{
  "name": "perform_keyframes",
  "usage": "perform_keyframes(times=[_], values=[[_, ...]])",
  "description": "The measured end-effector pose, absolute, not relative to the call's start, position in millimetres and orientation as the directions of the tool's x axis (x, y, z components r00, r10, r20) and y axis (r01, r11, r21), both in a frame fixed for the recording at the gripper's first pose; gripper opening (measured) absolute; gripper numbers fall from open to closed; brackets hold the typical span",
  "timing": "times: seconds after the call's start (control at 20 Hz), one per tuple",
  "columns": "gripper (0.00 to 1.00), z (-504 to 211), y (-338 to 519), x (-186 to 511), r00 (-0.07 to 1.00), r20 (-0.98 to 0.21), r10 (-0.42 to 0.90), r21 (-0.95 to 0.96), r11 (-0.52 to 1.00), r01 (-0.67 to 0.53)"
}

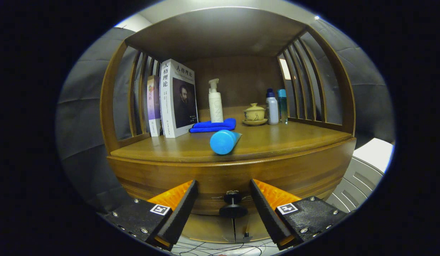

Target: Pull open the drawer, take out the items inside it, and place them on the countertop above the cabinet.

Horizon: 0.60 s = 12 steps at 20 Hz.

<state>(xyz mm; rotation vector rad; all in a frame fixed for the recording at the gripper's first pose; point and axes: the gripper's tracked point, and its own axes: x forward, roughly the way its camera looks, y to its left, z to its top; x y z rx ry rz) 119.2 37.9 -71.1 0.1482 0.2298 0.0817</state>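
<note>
The drawer (237, 181) sits in the front of the wooden cabinet, just under the countertop (276, 140), and its small dark knob (233, 206) stands between the two fingers of the gripper (223, 199), a little ahead of their tips. The jaws are spread wide and hold nothing; neither finger touches the knob. Whether the drawer is fully closed or slightly out is hard to tell, and its contents are hidden. On the countertop above, a blue tube (224, 141) lies on its side near the front edge, with a folded blue cloth (214, 126) behind it, a white pump bottle (215, 103), two upright books (171, 99), a small lidded cup on a saucer (254, 113) and two more bottles (276, 106) further back. The likely next step is closing on the knob and pulling. The knob is small and round, so fingers closing off-centre could slip off it. A sharp tug may shake the cabinet and send the tube rolling off the front edge. Items placed later could also knock it if set too close.
</note>
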Motion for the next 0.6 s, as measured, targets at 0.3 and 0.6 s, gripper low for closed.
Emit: perform_keyframes(times=[0.3,0.6], values=[[0.93,5.4,23.6,78.0,0.99,-0.131,0.059,0.093,0.995,-0.047],[0.93,54.0,13.1,35.6,0.998,-0.052,0.033,0.1,0.995,-0.027]])
